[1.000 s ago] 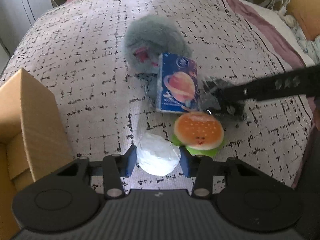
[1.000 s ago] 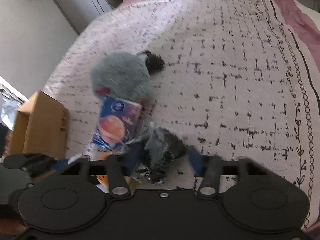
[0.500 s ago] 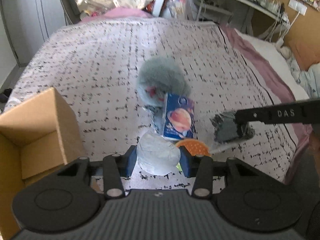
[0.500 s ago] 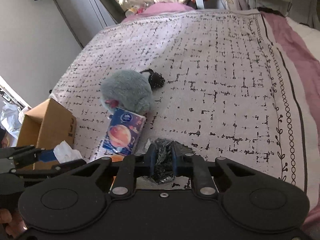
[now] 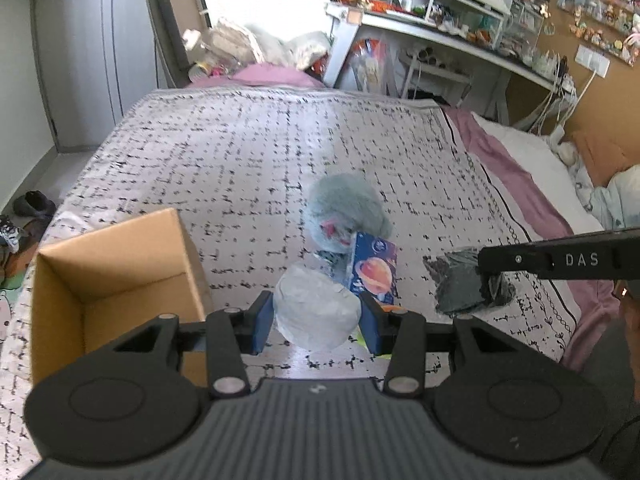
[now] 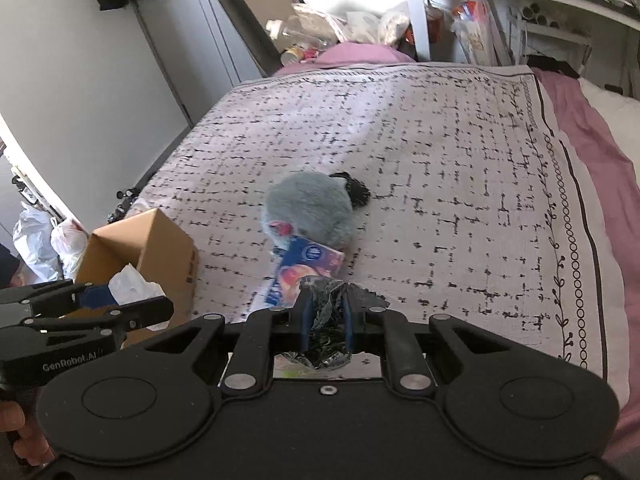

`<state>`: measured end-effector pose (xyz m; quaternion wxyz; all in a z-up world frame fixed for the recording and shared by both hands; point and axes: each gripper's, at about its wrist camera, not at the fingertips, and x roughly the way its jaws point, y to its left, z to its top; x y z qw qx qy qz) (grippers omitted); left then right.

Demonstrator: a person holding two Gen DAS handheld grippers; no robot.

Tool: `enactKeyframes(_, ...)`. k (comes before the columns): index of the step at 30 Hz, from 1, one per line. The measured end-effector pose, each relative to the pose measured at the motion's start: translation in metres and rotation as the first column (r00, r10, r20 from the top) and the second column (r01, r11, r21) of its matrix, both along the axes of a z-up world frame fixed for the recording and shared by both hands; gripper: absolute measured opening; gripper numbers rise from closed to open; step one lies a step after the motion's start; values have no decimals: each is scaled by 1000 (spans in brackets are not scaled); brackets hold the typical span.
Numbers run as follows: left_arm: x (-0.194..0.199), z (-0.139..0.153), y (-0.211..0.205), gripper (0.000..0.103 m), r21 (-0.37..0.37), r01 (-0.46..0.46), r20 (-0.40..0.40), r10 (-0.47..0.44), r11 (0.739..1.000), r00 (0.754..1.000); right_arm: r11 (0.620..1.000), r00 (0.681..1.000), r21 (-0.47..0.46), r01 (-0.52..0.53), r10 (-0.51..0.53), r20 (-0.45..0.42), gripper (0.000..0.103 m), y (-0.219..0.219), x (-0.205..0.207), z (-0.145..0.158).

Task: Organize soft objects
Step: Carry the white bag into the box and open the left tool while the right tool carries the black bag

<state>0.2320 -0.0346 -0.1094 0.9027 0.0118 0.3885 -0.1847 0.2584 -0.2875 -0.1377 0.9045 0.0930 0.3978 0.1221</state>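
Looking into my cardboard box [image 5: 112, 280] on the bed [image 5: 240, 160], nothing shows inside; left hand-held gripper [image 5: 316, 316] clamps a white bundle [image 5: 316, 312], right hand-held gripper [image 6: 326, 326] pinches a dark crinkly packet [image 6: 326, 320].

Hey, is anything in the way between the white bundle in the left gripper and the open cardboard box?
Nothing visible blocks it. The left gripper holds the white crinkled soft bundle above the patterned bedspread, just right of the open brown cardboard box. The box's near wall is the only edge to clear, and its opening is uncovered.
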Motion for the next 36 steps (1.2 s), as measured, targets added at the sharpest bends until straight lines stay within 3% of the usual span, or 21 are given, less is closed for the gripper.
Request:
enactKeyframes(11,-15,12,39,44,-22,-56,46,57,998,997,999,998,-4,-36,36,54,16,38,-10,19)
enactKeyframes(36,-21,-9,118,45,15,-142,23,142,990,990,992,988,-23,-126,128,91,15,115,-14,29)
